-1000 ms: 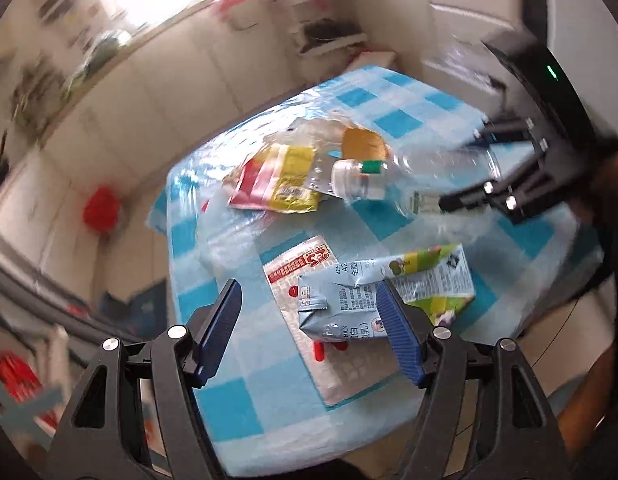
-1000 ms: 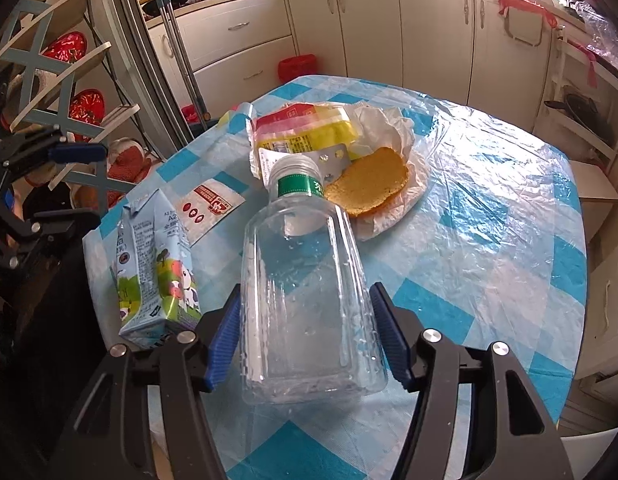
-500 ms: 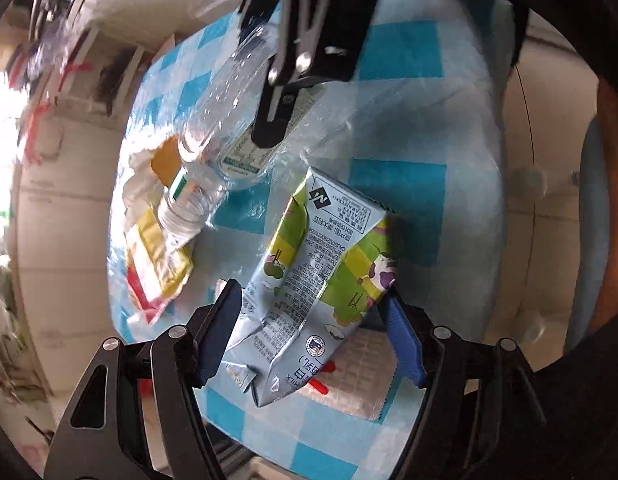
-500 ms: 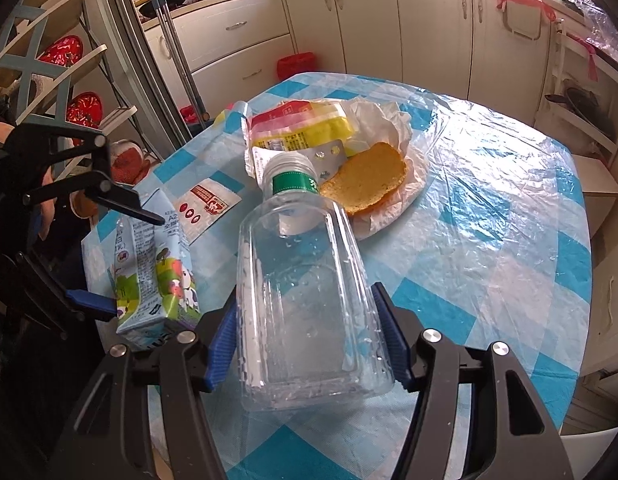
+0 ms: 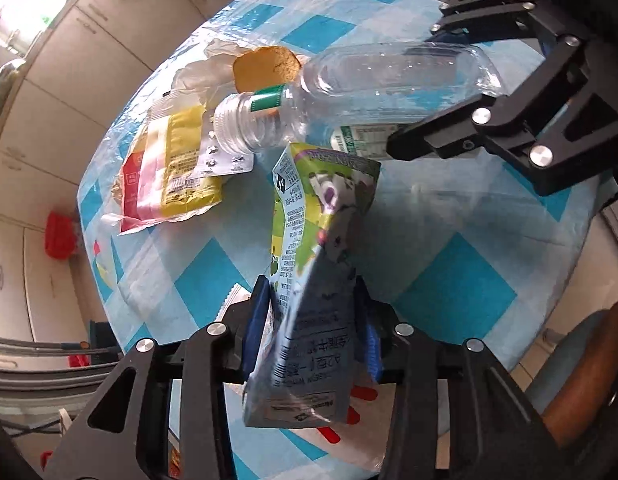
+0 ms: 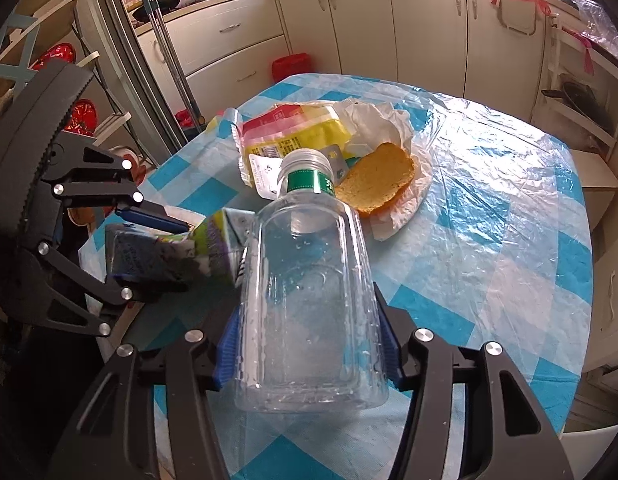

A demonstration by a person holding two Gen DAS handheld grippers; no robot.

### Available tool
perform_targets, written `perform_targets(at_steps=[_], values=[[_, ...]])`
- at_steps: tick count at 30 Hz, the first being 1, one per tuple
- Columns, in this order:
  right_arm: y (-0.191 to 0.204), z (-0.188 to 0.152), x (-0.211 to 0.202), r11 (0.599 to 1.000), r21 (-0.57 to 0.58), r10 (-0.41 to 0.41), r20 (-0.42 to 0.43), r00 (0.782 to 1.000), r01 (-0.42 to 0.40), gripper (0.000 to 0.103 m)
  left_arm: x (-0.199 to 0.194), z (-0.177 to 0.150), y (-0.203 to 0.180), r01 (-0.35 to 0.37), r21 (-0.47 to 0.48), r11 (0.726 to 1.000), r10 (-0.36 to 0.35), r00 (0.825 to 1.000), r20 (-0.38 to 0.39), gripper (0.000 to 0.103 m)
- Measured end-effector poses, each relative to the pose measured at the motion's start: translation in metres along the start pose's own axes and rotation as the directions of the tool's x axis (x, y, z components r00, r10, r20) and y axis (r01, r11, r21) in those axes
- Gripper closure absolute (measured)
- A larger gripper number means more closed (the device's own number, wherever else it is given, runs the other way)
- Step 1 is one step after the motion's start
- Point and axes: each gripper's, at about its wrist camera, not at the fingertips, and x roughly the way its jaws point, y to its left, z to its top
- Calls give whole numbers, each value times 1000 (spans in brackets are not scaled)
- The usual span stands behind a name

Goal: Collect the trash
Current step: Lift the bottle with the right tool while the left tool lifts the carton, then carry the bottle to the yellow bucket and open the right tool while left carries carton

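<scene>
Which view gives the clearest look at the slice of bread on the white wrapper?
The right wrist view: the slice of bread lies nearly whole on the white wrapper, past the cap of the plastic bottle. In the left wrist view, the bottle's neck hides the slice's lower edge.

The milk carton (image 5: 309, 280) blurs toward its lower end and hides part of the red-printed packet (image 5: 361, 432) beneath. The blister pack (image 6: 336, 159) sits mostly behind the bottle (image 6: 309, 300).
</scene>
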Motion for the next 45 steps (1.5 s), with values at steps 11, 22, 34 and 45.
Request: perform_targets(at_steps=[11,22,34,45], values=[[6,-2,-34,999,1,34,102,994,-34,49,-49,-18,36,135,-366,921,-67,979,195,68],[-21,-13,-78,995,94,-48,223,974,28,48,-69,-39,21,354,-617,703,-133,918,374,68],[-129,-70,-122,825,495,-390,149,909,273,48,-92,-14,-13,395,-542,742,-169,892,419,68],[-194,-124,-83,602,699,-426,-127,896,386,47,-116,-9,-41,450,-482,752,-216,859,464,68]])
